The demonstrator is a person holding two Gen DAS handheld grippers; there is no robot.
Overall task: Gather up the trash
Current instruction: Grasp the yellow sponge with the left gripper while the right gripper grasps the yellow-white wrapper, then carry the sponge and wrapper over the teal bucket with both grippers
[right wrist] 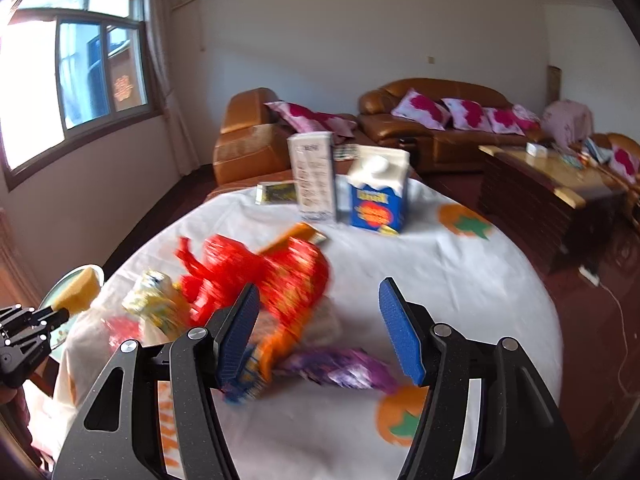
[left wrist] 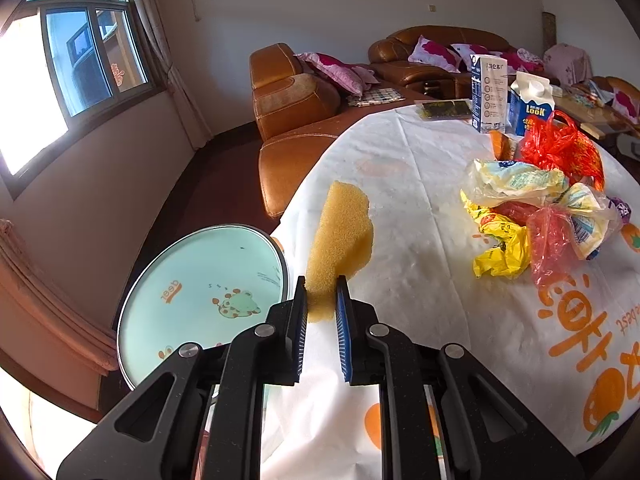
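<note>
My left tool (left wrist: 322,286) is clamped on the yellow sponge (left wrist: 340,240), which sticks out over the near edge of the bench (left wrist: 420,240) beside a round green tray (left wrist: 200,296). My right tool (right wrist: 316,308) stands apart, gripping nothing, above the heap of wrappers (right wrist: 256,292): a red bag (right wrist: 272,272), yellow packets, a purple one. Two cartons (right wrist: 378,194) stand upright at the far side.

The right gripper (right wrist: 318,326) hangs with jaws apart over blurred trash — a red plastic bag (right wrist: 256,276), a purple wrapper (right wrist: 344,368) — while the left gripper (right wrist: 60,314) pinches a yellow sponge (right wrist: 80,288).
</note>
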